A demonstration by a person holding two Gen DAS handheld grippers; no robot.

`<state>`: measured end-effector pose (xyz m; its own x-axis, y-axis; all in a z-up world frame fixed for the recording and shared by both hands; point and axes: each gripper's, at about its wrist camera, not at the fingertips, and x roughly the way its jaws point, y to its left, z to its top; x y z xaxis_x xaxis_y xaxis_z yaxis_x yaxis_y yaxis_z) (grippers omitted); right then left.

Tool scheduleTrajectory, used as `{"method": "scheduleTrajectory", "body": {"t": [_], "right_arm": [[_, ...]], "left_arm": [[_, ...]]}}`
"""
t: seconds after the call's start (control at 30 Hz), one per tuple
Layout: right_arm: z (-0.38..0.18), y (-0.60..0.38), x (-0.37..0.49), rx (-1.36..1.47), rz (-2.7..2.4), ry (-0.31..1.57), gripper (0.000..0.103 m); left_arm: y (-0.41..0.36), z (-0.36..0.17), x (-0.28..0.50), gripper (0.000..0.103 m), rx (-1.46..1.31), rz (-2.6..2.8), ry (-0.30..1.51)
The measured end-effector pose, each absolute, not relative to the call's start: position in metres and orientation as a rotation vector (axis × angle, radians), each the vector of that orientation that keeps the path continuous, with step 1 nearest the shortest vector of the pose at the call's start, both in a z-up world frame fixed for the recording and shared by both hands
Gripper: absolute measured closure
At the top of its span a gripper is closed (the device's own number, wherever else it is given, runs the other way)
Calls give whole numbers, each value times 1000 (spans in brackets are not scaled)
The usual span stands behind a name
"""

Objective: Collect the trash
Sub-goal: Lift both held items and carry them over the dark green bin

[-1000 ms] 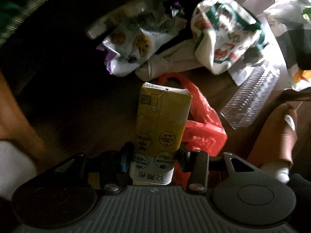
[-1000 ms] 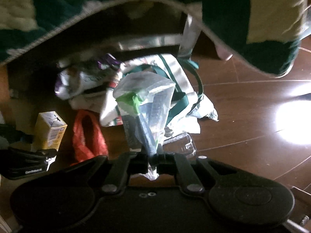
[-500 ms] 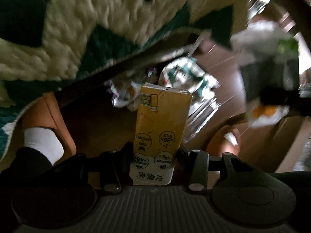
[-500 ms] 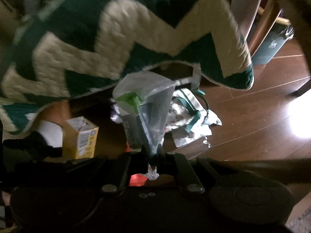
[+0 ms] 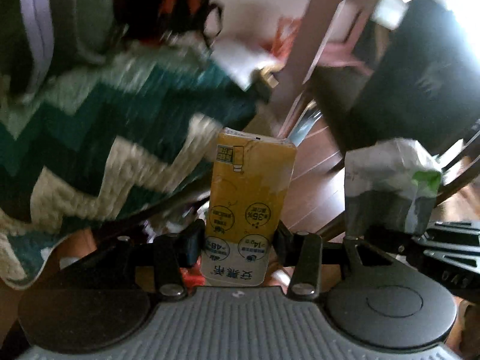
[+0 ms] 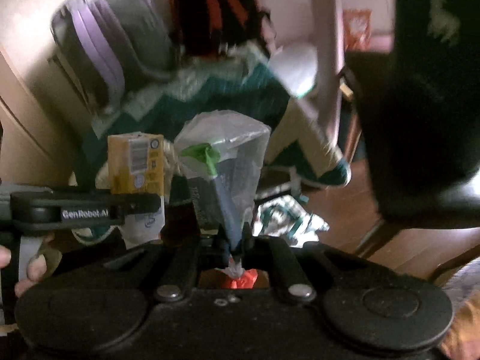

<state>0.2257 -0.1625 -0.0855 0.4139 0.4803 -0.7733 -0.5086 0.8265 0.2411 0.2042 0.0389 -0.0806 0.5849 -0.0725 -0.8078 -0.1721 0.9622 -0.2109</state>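
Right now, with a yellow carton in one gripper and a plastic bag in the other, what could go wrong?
1. The right gripper pinches only a thin twisted corner of the clear plastic bag; it might slip or tear.
2. The left gripper clamps the yellow drink carton near its bottom end, so it could tip out or get squashed.
3. The green-and-cream zigzag knitted blanket hangs close by; the bag or carton could snag it.

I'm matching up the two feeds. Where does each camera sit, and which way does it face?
Left wrist: sits on the left gripper, looking along the yellow carton it clamps; no hand shows.
Right wrist: sits on the right gripper, looking along the pinched plastic bag; fingers show.
Shared: carton, bag, zigzag blanket.
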Motion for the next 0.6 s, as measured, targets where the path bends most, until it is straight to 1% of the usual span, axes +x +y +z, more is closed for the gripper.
{"method": "scheduleTrajectory", "body": {"t": [0.23,0.6], "right_arm": [[-19,-216,216,13,590,804,98],[69,-277,230,17,509,583,98]], "left_arm": [[-4,-4,206,57,-235,-27,796],[-74,105,250,57,-157,-155,609]]}}
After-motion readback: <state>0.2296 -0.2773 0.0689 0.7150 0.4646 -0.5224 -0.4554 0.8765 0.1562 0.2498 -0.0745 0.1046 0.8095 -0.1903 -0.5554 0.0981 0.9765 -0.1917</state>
